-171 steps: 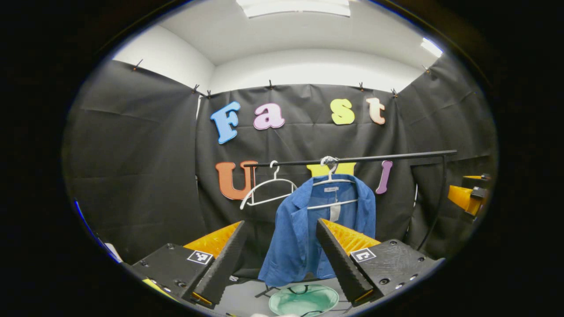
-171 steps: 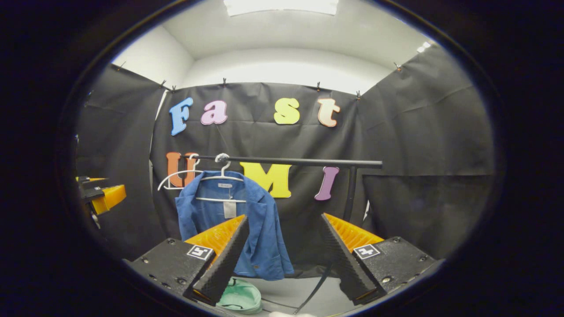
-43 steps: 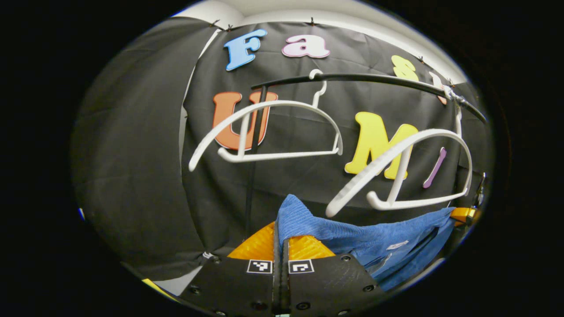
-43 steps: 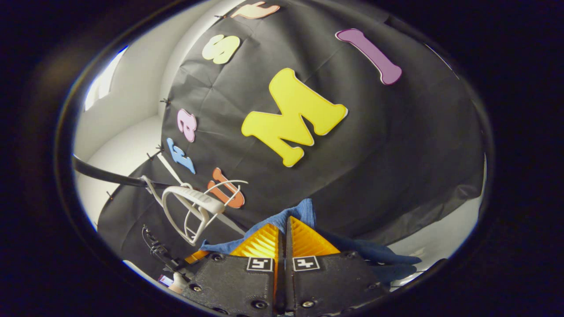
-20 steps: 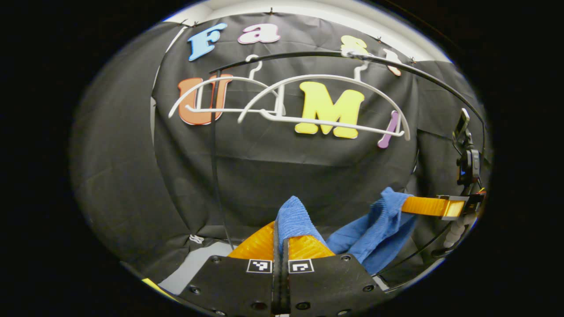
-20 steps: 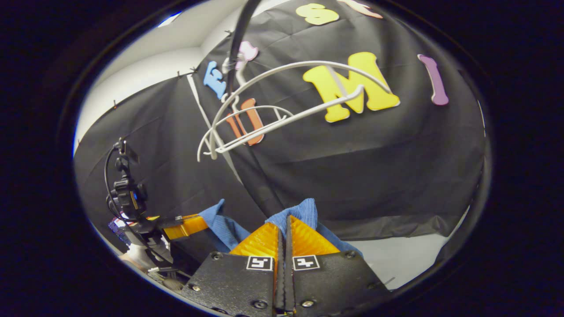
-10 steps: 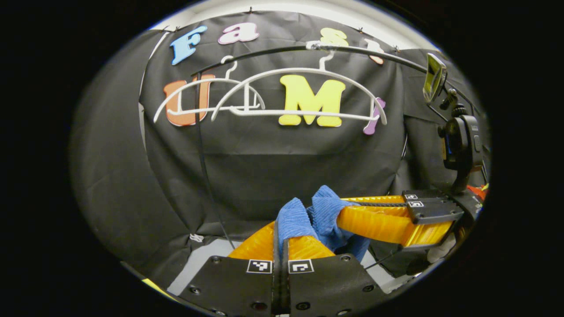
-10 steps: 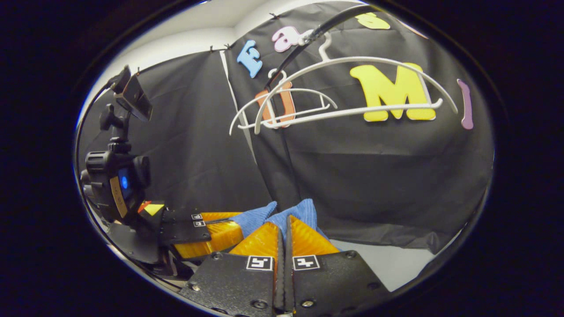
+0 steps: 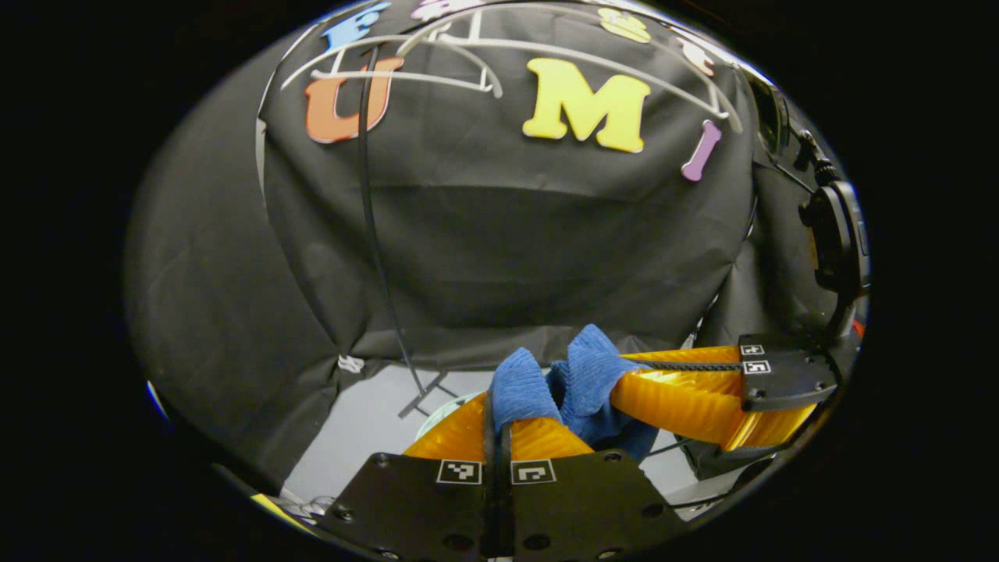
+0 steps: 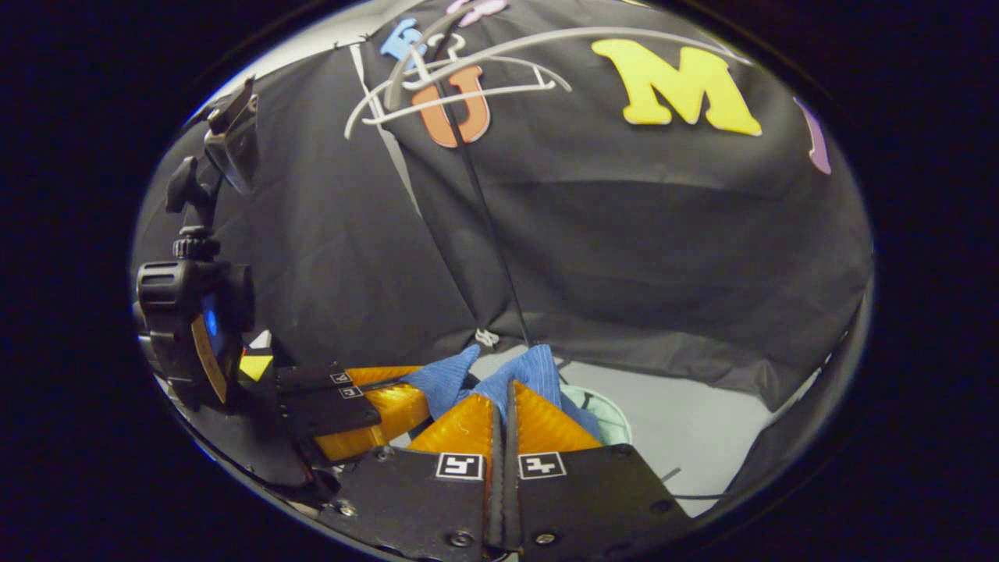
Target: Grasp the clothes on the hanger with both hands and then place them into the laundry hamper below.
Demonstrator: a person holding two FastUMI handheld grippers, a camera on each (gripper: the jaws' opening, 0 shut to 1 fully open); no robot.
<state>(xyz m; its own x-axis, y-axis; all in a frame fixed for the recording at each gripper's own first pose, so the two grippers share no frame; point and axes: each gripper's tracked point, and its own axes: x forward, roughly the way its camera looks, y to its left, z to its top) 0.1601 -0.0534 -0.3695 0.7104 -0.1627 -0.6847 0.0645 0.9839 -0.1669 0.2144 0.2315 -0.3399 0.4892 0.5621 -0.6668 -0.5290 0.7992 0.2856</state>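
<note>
Jacket [image 9: 538,386] hangs bunched between the two grippers, off the hangers [image 9: 484,58]. Left gripper [image 9: 497,417] pinches one fold, right gripper [image 10: 503,417] another, tips nearly touching. Hamper [image 10: 616,417] lies on the floor just beyond them.

Both views downward; shared hamper [image 10: 613,417]

Black gripper bodies [image 9: 499,499], square markers, screws
</note>
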